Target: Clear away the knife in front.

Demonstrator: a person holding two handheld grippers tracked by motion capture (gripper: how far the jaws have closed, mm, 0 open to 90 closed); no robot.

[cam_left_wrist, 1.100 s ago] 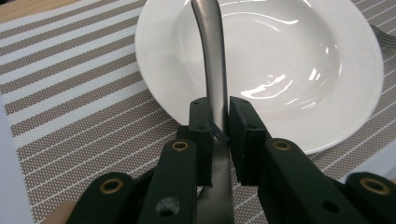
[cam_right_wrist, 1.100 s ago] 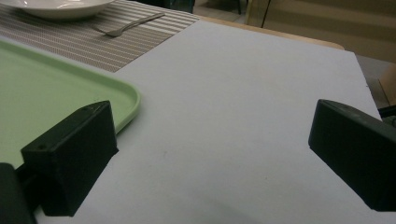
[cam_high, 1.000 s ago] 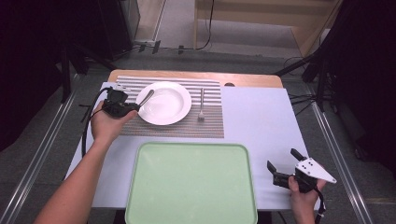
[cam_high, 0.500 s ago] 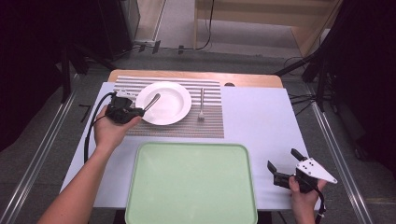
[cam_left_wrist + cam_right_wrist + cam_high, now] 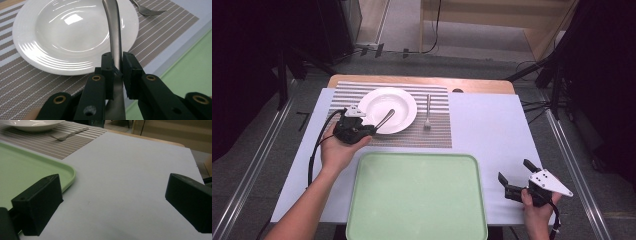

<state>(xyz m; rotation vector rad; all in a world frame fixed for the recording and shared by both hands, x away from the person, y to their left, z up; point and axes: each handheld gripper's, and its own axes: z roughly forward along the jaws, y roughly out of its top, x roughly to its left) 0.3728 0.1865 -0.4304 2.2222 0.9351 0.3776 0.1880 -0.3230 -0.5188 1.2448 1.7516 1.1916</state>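
My left gripper is shut on the handle of a silver utensil at the near left rim of the white plate. The utensil slants up over the plate's bowl. In the left gripper view the pads clamp the utensil above the plate, and its far end is cut off by the frame. A fork lies on the striped placemat right of the plate. My right gripper rests open at the table's near right corner, nothing between its jaws.
A large green tray lies at the near middle of the white table, its corner just left of the right gripper. The fork and plate lie beyond it. The wooden table edge runs along the far side.
The left hand has carried the utensil from the plate's far left side toward me and to the right, so it now slants over the plate's near left rim. The right gripper has stayed put.
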